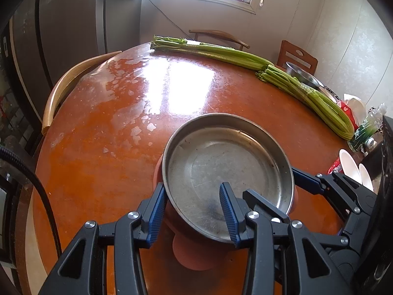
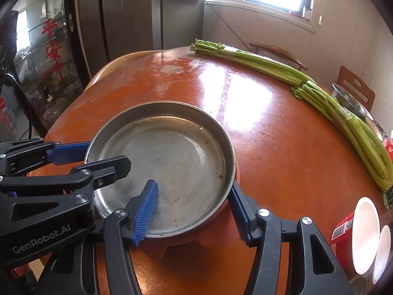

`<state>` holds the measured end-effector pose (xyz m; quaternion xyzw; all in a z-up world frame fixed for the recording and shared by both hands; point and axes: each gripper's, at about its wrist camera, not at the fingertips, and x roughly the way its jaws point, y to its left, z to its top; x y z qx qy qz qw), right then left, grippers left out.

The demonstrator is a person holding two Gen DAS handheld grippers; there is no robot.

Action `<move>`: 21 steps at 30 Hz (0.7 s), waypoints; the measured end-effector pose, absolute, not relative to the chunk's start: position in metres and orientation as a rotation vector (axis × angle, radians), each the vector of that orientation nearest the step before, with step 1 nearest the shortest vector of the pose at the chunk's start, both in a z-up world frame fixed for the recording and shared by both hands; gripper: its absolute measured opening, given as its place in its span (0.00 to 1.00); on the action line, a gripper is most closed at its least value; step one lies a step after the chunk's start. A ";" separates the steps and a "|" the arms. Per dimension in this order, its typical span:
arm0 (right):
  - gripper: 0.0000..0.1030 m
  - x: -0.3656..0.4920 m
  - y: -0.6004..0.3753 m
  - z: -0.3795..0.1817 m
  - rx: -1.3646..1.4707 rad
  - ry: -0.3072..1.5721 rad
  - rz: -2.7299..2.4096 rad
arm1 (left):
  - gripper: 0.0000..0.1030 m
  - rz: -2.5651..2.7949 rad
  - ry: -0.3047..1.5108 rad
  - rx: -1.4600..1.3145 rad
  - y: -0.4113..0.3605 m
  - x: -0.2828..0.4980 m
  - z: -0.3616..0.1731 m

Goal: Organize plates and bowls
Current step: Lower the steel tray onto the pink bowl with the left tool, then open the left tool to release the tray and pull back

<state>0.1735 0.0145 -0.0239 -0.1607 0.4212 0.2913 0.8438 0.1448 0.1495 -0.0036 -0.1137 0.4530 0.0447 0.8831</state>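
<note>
A round steel plate (image 1: pixel 226 167) rests on an orange bowl-like dish (image 1: pixel 194 253) on the reddish round table (image 1: pixel 98 147). My left gripper (image 1: pixel 194 211) is open and straddles the plate's near-left rim, one finger inside, one outside. My right gripper (image 2: pixel 194 209) is open and straddles the near-right rim (image 2: pixel 221 196) the same way. Each gripper shows in the other's view: the right one (image 1: pixel 307 179), the left one (image 2: pixel 81 157). The orange dish (image 2: pixel 206 236) shows under the plate (image 2: pixel 167 157). I cannot tell if the pads touch the rim.
Two long celery bunches (image 1: pixel 221 51) (image 2: pixel 343 127) lie across the far and right side. A steel bowl (image 1: pixel 302 73), white bowls (image 2: pixel 363 233), a red packet and a bottle (image 1: pixel 368 127) crowd the right edge. Chairs stand around the table; a fridge is behind.
</note>
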 end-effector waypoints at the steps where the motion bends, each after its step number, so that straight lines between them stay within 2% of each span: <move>1: 0.58 0.174 0.014 -0.024 -0.330 0.892 0.617 | 0.43 0.093 0.942 -0.235 0.149 0.144 -0.003; 14: 0.58 0.171 0.007 -0.013 -0.311 0.860 0.610 | 0.44 0.098 0.919 -0.256 0.154 0.135 0.009; 21: 0.58 0.169 -0.013 0.001 -0.245 0.853 0.600 | 0.51 0.123 0.892 -0.302 0.172 0.124 0.018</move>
